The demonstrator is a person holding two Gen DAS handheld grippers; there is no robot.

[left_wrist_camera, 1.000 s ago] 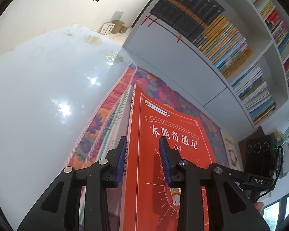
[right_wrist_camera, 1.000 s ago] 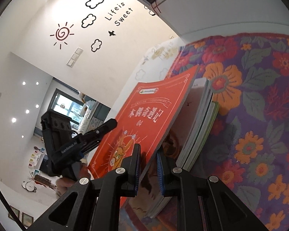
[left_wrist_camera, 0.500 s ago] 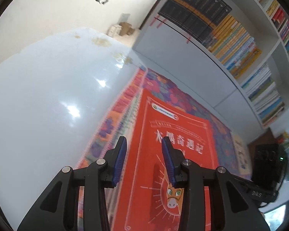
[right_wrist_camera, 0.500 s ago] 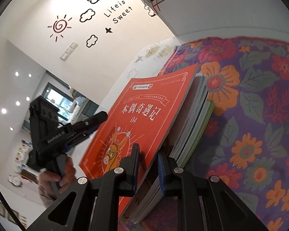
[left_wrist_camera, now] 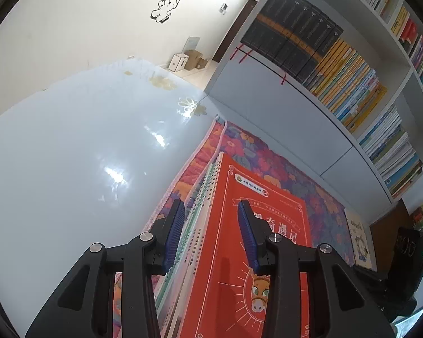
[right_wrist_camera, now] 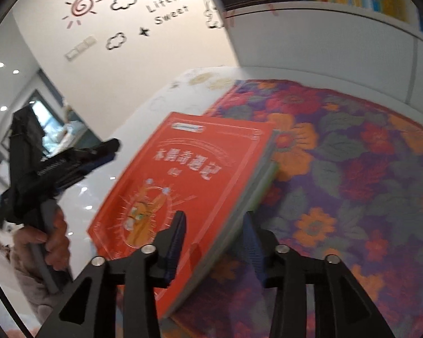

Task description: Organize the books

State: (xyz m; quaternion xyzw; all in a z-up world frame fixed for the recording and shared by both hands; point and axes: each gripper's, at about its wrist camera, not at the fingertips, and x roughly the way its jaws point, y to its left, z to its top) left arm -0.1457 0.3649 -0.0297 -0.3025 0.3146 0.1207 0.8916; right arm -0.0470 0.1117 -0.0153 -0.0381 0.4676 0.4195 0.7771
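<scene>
A red book [left_wrist_camera: 234, 281] with a donkey on its cover tops a small stack of books [left_wrist_camera: 200, 225] on a floral cloth [left_wrist_camera: 268, 163]. My left gripper [left_wrist_camera: 210, 205] hovers open over the stack's spine side, its pads clear of the books. In the right wrist view, which is blurred, the left gripper [right_wrist_camera: 110, 148] sits left of the red book [right_wrist_camera: 189, 174], apart from it. My right gripper [right_wrist_camera: 213, 219] straddles the stack's near corner. Its jaws are opening and the pads stand off the book edges [right_wrist_camera: 256, 180].
The cloth [right_wrist_camera: 352, 169] covers the right part of a glossy white table [left_wrist_camera: 70, 169]. A full white bookshelf [left_wrist_camera: 338, 64] runs along the far side. Another thin book [left_wrist_camera: 359, 239] lies on the cloth's right end. Cardboard boxes [left_wrist_camera: 187, 59] stand on the floor by the wall.
The right jaws, earlier pinched on the red cover's edge, have spread and let it go. The red book now lies flatter on the stack. The left jaws stand slightly wider.
</scene>
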